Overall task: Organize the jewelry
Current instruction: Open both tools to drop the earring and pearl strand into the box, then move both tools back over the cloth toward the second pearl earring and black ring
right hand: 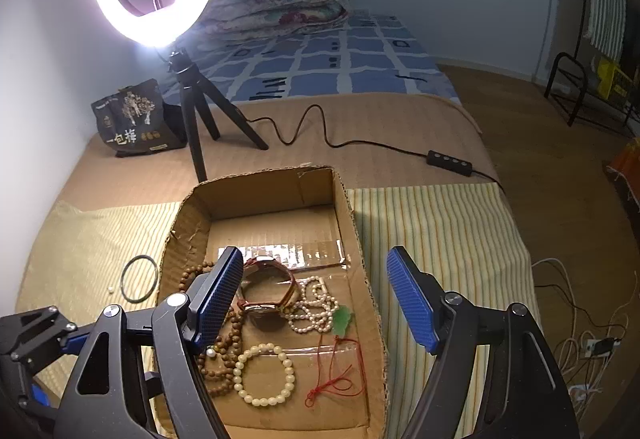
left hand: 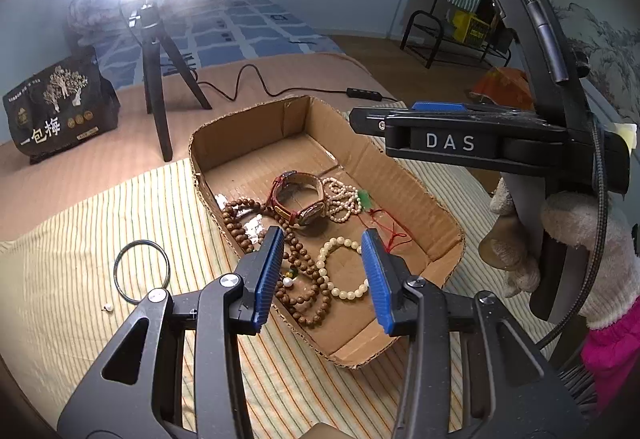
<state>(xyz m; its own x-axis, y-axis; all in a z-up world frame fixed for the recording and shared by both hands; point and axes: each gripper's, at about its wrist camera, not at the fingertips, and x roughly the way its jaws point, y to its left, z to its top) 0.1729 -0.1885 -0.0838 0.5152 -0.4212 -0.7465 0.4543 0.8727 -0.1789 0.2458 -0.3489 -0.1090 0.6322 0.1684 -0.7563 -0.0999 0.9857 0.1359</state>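
Left wrist view, gripper: My left gripper (left hand: 324, 275) hangs over the near end of the cardboard box (left hand: 420, 183), jaws wide apart and holding nothing, framing the cream bead bracelet (left hand: 342, 267).
Left wrist view, jewelry: Most pieces lie heaped in the box: brown wooden beads (left hand: 298, 259), a leather-strap watch (left hand: 298, 201), a small pearl strand (left hand: 342, 199), a green pendant (left hand: 364, 199) on red cord. I judge the box is the collecting place.
Left wrist view, strays: A dark bangle (left hand: 140, 271) and a single pearl (left hand: 107, 307) sit outside on the striped cloth (left hand: 80, 239), likely the pieces not yet gathered.
Left wrist view, partner: My right gripper (left hand: 440, 115), in a gloved hand (left hand: 560, 239), is raised beside the box; from here I cannot tell its opening.
Right wrist view, gripper: The right gripper (right hand: 316, 299) shows jaws spread wide and empty above the box (right hand: 360, 239), looking down at the watch (right hand: 266, 295).
Right wrist view, strays: Bangle (right hand: 139, 279) and pearl (right hand: 111, 290) lie left of the box.
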